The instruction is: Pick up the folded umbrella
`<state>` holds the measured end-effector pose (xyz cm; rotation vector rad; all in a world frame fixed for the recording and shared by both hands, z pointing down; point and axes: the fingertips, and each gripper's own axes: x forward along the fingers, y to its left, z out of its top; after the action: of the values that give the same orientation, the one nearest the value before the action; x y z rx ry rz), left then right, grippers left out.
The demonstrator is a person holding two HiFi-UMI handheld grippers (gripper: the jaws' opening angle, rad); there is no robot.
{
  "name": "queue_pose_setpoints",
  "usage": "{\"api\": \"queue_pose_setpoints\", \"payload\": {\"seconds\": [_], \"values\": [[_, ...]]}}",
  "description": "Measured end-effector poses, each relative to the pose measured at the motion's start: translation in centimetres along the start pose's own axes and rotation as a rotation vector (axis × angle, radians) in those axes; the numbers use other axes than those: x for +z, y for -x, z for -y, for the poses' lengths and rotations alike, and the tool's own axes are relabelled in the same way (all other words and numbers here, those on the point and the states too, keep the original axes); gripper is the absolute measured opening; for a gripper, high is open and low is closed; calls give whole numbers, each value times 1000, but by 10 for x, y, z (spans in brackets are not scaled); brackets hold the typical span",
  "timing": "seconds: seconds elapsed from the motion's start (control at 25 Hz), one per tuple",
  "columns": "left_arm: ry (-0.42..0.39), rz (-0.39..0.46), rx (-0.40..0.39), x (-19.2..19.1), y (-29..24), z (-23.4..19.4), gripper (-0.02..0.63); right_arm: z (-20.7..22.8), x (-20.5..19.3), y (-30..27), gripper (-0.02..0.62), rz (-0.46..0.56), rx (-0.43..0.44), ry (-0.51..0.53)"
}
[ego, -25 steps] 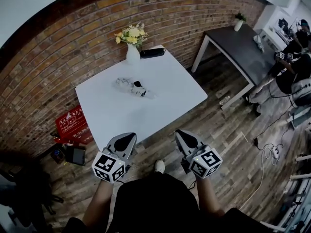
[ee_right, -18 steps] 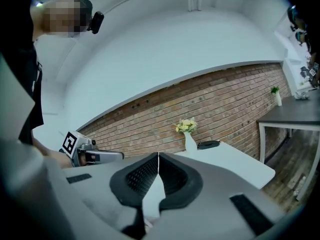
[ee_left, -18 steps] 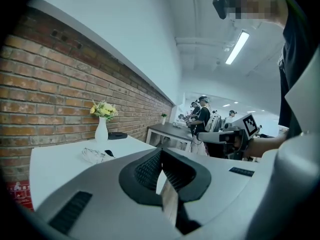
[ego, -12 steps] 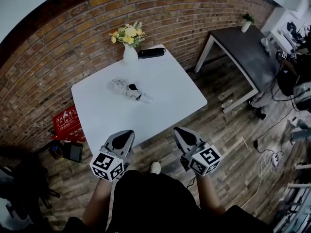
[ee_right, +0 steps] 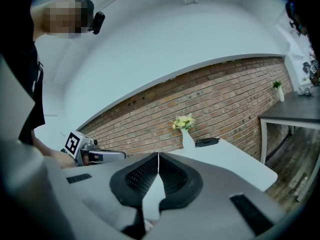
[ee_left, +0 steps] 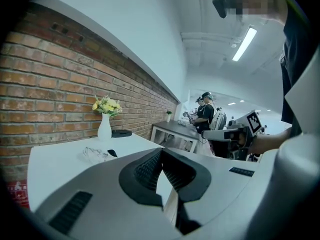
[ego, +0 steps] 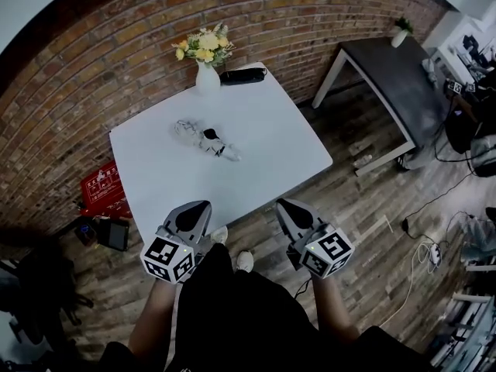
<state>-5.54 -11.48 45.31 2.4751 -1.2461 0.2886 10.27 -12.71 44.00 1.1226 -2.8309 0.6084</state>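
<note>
The folded umbrella [ego: 242,75] is a black bundle lying at the far edge of the white table [ego: 263,161], just right of the vase. It also shows in the left gripper view, umbrella [ee_left: 121,133], and in the right gripper view, umbrella [ee_right: 207,142]. My left gripper [ego: 195,211] is at the table's near edge, jaws shut and empty. My right gripper [ego: 288,210] hangs beside it over the floor, jaws together with nothing between them. Both are far short of the umbrella.
A white vase of yellow flowers [ego: 206,74] stands left of the umbrella. A crumpled clear item with a dark part [ego: 205,139] lies mid-table. A dark table [ego: 391,76] stands at right, a red box [ego: 102,191] on the floor at left, a brick wall behind.
Both grippers have come forward toward the table's near edge, the left one now reaching it. Their jaws stay shut. Nothing on the table has moved.
</note>
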Motion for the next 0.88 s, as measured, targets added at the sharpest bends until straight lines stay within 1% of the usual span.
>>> {"api": "queue_pose_setpoints", "payload": {"seconds": [0.12,0.36,0.48,0.56,0.68,0.88], "values": [[-25,-15,-15,3,-10,-8,15,0,4,-9,23,19,2,-25],[-162,-104,-64,0,-45,-24,15,2,-1,-33,23,-2,-13,-18],[-180,-118,-123,0,-62,-31,15,5,-7,-48,23,-23,-40,22],[-209,-133,-150,-1,-75,-36,15,6,-14,-58,23,-40,-52,53],[-302,-178,-176,-6,-95,-44,15,8,-25,-71,23,-59,-61,62],[-483,-270,-238,-17,-128,-60,17,16,-42,-94,23,-79,-87,18]]}}
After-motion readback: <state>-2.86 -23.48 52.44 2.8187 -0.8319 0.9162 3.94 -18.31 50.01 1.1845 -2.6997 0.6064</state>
